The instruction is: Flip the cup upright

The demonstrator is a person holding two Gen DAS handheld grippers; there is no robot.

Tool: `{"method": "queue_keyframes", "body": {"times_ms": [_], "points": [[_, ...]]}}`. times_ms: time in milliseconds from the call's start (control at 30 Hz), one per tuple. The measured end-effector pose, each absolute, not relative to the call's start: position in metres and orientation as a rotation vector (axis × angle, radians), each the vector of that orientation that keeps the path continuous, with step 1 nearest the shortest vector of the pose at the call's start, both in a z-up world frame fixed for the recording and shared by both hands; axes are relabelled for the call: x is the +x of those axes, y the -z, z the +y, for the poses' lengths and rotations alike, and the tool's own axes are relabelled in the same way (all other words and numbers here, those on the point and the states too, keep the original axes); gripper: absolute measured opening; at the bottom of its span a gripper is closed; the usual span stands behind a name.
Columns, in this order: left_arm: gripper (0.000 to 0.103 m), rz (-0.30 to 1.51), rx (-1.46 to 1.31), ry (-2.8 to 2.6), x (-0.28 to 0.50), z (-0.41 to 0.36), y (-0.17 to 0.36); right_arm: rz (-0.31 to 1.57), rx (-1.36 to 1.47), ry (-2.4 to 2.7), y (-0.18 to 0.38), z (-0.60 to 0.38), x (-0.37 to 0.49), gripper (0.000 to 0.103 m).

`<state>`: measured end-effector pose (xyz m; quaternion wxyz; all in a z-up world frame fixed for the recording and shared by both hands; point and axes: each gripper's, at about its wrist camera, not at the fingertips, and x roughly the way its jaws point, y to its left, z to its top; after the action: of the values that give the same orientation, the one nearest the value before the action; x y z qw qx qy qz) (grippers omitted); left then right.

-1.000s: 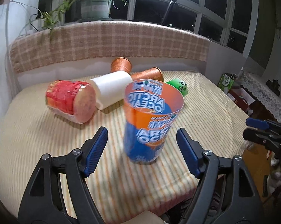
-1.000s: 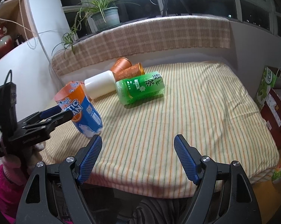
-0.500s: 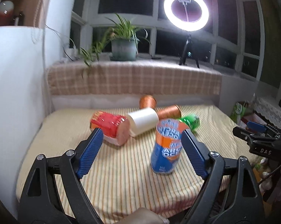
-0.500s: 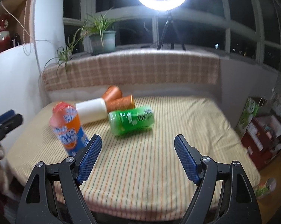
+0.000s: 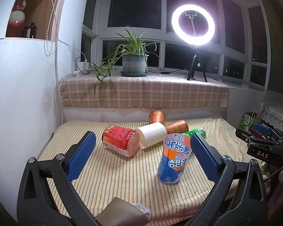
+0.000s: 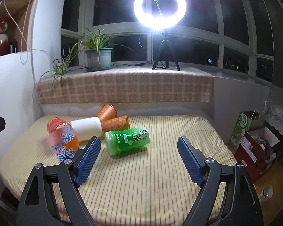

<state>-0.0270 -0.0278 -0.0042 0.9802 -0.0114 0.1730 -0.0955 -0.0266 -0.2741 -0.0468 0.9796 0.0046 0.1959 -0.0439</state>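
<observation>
Orange-blue cup (image 5: 174, 160) is standing mouth-up beside the red cup (image 5: 120, 139); both tongs, left (image 5: 140, 156) and right (image 6: 139, 160), are hanging released, empty.

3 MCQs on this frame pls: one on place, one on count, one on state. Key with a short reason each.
1. Where is the green cup relative to the orange-and-blue cup, in the right wrist view?
A. to its right
B. to its left
C. stacked on it

2. How many copper cups lie near the back of the table?
A. one
B. two
C. four

3. What state is the orange-and-blue cup in?
A. lying flat
B. standing, open end up
C. held in a gripper

Key: 1 A, green lies rightward on the cloth. 2 B, two copper cups side by side. 3 B, its rim faces up; the left gripper and right gripper are open, apart from it.
</observation>
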Motion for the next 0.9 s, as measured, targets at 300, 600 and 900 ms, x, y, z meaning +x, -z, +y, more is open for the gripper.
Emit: {"method": "queue_keyframes", "body": {"times_ms": [300, 600, 900], "points": [[0.103, 0.321, 0.003, 0.162, -0.0320, -0.0328, 0.0036, 0.377, 0.006, 0.100, 0.0445, -0.2750, -0.0280, 0.084], [0.103, 0.309, 0.009, 0.162, -0.0329, -0.0333, 0.0029, 0.374, 0.006, 0.104, 0.0442, -0.2753, -0.0275, 0.084], [0.103, 0.323, 0.009, 0.142, -0.0289, -0.0326, 0.0039, 0.382, 0.011, 0.112, 0.0467, -0.2787, -0.0254, 0.084]]}}
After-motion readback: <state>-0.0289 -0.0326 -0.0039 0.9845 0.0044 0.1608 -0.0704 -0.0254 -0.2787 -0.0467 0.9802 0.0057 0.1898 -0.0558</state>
